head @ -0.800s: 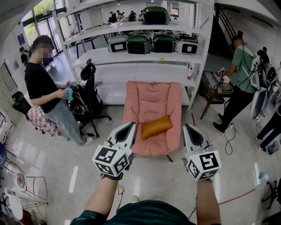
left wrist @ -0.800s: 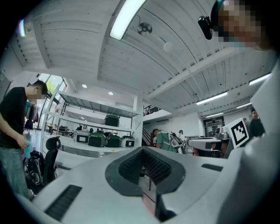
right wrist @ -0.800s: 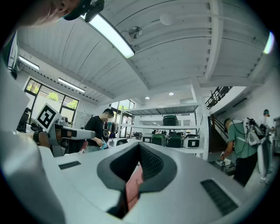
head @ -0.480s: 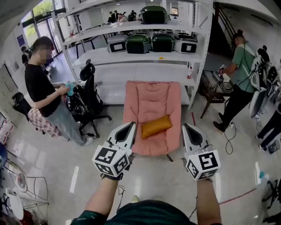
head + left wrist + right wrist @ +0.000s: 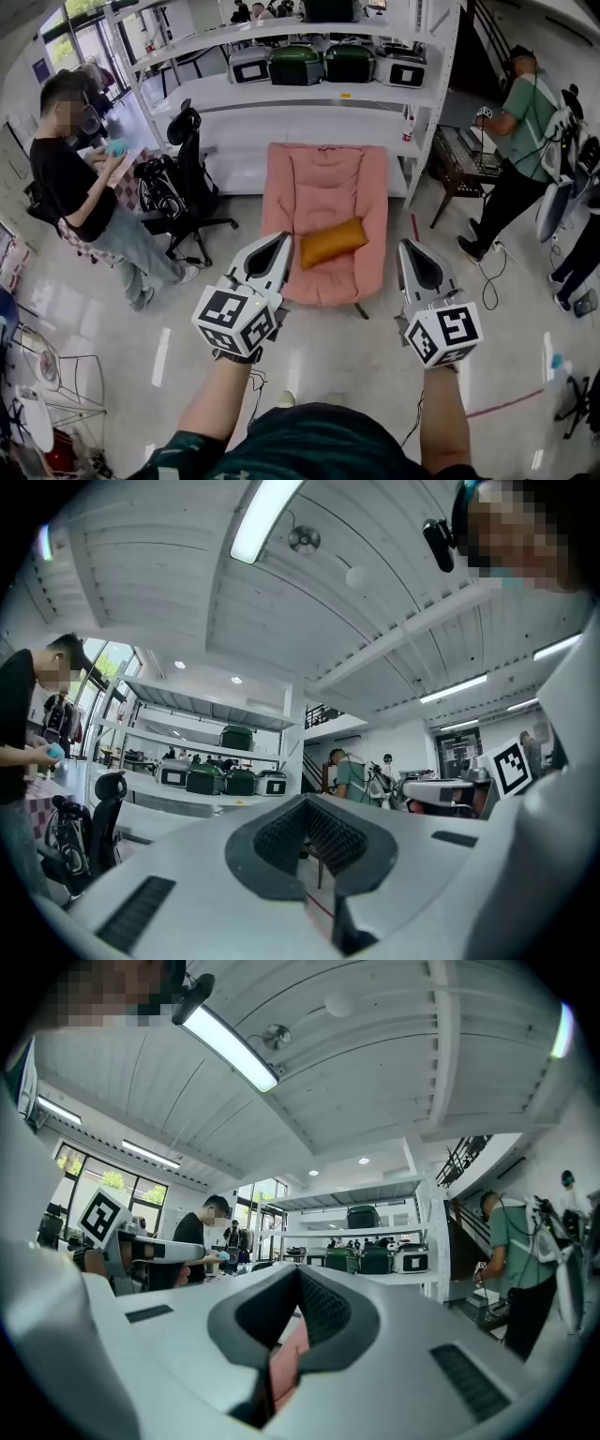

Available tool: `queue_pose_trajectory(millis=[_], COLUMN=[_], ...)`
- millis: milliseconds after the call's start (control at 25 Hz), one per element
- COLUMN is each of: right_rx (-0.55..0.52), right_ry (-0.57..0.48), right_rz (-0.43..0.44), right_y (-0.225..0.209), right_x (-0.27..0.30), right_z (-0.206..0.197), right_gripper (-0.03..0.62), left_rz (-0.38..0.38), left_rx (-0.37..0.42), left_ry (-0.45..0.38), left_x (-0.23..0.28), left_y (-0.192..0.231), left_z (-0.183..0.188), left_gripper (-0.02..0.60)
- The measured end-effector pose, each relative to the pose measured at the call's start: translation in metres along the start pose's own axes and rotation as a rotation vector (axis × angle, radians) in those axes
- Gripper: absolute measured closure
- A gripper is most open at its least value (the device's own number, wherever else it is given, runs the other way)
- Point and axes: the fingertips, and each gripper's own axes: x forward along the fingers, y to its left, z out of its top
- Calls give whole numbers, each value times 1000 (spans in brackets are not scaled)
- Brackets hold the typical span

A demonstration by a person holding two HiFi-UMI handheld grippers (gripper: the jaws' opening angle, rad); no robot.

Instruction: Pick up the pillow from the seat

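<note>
An orange pillow (image 5: 333,241) lies slantwise on the seat of a pink cushioned chair (image 5: 323,202), seen in the head view. My left gripper (image 5: 277,244) hangs in the air just left of the chair's front, short of the pillow, jaws shut and empty. To the right of the seat my right gripper (image 5: 410,249) is also shut with nothing in it. In the left gripper view the left gripper (image 5: 310,833) points at the shelving. In the right gripper view a sliver of pink chair (image 5: 289,1358) shows under the closed right gripper (image 5: 296,1305).
White shelving (image 5: 309,103) with green and white appliances stands behind the chair. A black office chair (image 5: 192,178) and a person (image 5: 70,178) are at the left. Another person (image 5: 525,141) and a wire stand (image 5: 464,178) are at the right.
The view has shifted slightly forward and down. The person at the left has leaned away to the left. Both grippers stay shut and sit a little lower in the picture.
</note>
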Motion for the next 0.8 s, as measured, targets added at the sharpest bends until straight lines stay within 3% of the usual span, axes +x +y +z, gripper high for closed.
queue_pose_trajectory(millis=[800], right_rx=[69], right_ry=[4], right_rz=[-3], right_y=[-57], right_x=[0], right_z=[-29], right_gripper=[592], left_rz=[85], left_rx=[-13], left_ry=[17], left_x=[28], left_y=[10], left_z=[-23], left_gripper=[577])
